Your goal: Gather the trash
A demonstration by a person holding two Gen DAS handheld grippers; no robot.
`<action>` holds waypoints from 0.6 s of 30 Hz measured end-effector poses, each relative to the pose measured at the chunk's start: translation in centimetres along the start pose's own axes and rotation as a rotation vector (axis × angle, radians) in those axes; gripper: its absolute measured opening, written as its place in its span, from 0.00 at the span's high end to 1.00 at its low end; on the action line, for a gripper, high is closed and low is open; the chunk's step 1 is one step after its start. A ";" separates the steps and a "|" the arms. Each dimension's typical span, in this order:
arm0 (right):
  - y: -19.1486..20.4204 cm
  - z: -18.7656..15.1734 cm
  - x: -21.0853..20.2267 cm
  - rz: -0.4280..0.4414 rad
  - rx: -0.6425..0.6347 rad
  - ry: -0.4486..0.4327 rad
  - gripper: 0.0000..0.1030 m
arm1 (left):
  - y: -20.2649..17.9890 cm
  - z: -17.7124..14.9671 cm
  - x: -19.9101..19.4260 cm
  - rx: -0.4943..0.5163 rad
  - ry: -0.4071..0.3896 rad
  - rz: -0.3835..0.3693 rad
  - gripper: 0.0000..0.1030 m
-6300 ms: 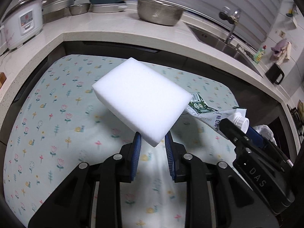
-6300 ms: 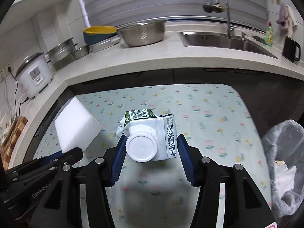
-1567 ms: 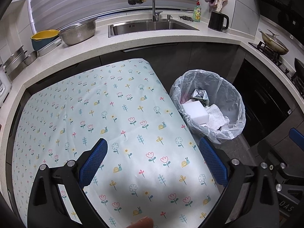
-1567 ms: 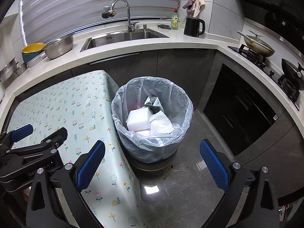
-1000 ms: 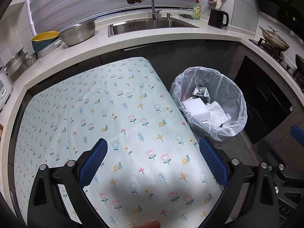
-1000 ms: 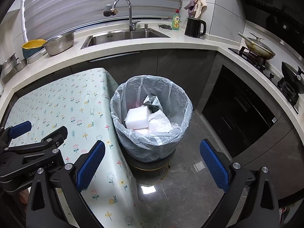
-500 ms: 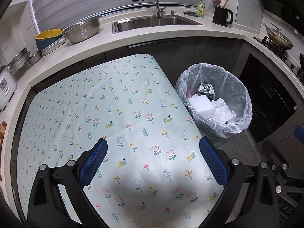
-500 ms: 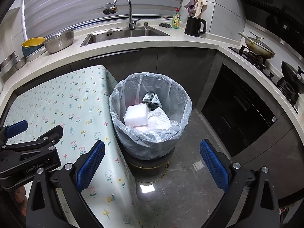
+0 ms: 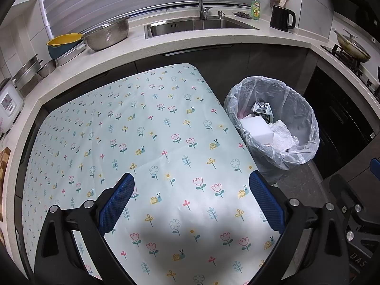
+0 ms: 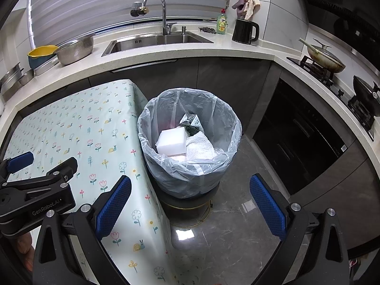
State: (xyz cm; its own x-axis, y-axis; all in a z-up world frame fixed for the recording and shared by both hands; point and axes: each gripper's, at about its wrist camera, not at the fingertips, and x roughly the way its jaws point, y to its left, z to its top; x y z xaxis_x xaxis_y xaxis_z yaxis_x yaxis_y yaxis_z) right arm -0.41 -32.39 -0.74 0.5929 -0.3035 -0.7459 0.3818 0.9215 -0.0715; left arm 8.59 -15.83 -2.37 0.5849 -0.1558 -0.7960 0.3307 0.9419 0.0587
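A trash bin (image 10: 190, 156) lined with a clear bag stands on the floor beside the table; it also shows in the left wrist view (image 9: 296, 109). Inside lie a white foam block (image 10: 171, 140), a crumpled paper towel (image 10: 200, 148) and a milk carton (image 10: 191, 121). The block (image 9: 256, 129) and carton (image 9: 262, 110) also show in the left wrist view. My left gripper (image 9: 191, 201) is open and empty above the floral tablecloth (image 9: 133, 128). My right gripper (image 10: 190, 204) is open and empty, in front of the bin over the floor.
A counter (image 9: 213, 39) with a sink (image 9: 197, 25) runs behind the table. A colander (image 9: 108, 33), a yellow-rimmed bowl (image 9: 63, 44), a black kettle (image 10: 244, 32) and a soap bottle (image 10: 222, 25) stand on it. A stove with pans (image 10: 325, 58) is at the right. Dark cabinets (image 10: 296, 130) face the bin.
Both grippers have drifted slightly back and left; the bin sits a little further right in the left wrist view. Both stay open and empty. The trash in the bin has not moved.
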 end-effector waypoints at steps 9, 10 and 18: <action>0.0 0.0 0.1 0.000 -0.001 0.003 0.07 | 0.0 0.0 -0.1 0.005 0.001 -0.004 0.10; 0.0 0.0 0.0 0.000 -0.001 0.003 0.07 | 0.0 -0.1 -0.1 0.006 0.000 -0.004 0.10; 0.1 0.0 0.1 0.002 -0.002 0.002 0.07 | -0.1 -0.1 -0.1 0.009 0.003 -0.003 0.10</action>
State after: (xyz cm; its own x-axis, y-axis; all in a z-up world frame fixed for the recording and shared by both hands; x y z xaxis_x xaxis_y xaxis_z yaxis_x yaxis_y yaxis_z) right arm -0.31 -32.34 -0.78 0.5919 -0.3012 -0.7476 0.3792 0.9226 -0.0715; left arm 8.42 -15.83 -2.37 0.5819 -0.1580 -0.7977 0.3392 0.9387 0.0616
